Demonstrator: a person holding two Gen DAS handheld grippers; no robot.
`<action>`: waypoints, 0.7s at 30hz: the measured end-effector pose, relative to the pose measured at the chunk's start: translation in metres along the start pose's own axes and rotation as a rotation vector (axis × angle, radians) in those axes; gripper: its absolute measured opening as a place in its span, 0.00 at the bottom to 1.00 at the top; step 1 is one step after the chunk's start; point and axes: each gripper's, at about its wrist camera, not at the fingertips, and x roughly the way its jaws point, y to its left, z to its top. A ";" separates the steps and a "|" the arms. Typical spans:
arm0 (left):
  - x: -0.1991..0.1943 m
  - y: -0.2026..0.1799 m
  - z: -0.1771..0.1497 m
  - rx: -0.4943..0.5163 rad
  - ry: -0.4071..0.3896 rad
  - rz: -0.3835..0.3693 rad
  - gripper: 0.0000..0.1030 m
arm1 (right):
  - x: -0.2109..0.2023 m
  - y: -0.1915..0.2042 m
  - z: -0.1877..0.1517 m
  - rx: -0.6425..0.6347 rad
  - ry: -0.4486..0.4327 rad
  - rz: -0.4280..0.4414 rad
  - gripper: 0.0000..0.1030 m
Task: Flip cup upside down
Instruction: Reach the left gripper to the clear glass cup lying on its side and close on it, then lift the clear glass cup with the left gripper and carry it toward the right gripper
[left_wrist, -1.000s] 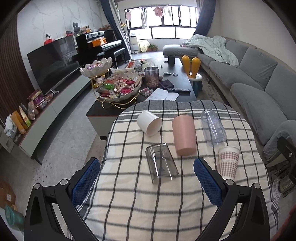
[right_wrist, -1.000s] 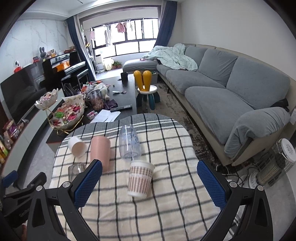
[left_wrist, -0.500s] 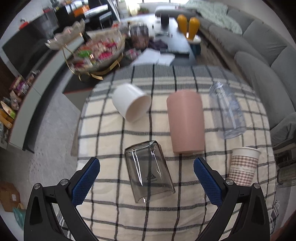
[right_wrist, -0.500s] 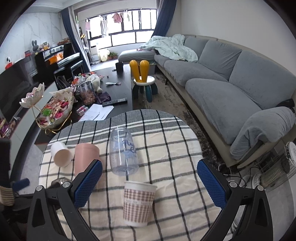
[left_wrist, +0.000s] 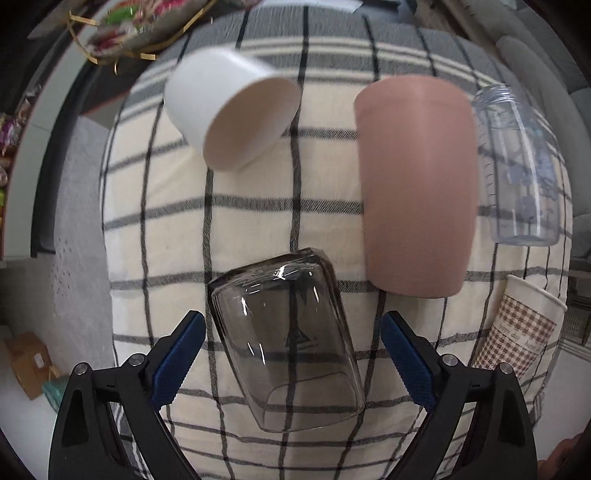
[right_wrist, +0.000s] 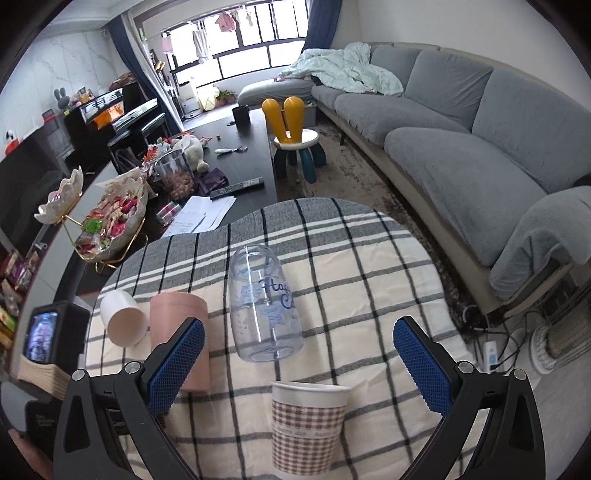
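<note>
A smoky clear glass cup (left_wrist: 288, 339) lies on its side on the checked tablecloth (left_wrist: 177, 229). My left gripper (left_wrist: 293, 356) is open, its blue pads on either side of the glass without touching it. A checked paper cup (right_wrist: 308, 424) stands upright between the open fingers of my right gripper (right_wrist: 299, 363); it also shows in the left wrist view (left_wrist: 517, 332). A pink cup (left_wrist: 417, 184), a white cup (left_wrist: 229, 107) and a clear bottle (right_wrist: 264, 302) lie on their sides farther back.
The small round table (right_wrist: 369, 258) drops off on all sides. Beyond it are a dark coffee table (right_wrist: 236, 155) with a candy bowl (right_wrist: 110, 221), a grey sofa (right_wrist: 461, 147) on the right and a heater (right_wrist: 561, 336) on the floor.
My left gripper has dropped and moved forward until the glass cup lies between its fingers. My right gripper has moved closer over the paper cup.
</note>
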 end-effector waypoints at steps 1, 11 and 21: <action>0.004 0.002 0.002 -0.007 0.021 -0.005 0.92 | 0.003 0.000 0.000 0.008 0.008 0.006 1.00; 0.040 0.015 0.017 -0.025 0.128 -0.002 0.70 | 0.022 0.005 0.005 0.013 0.039 0.017 1.00; 0.024 0.017 -0.005 -0.033 0.074 0.015 0.69 | 0.019 0.005 -0.003 0.011 0.052 0.016 1.00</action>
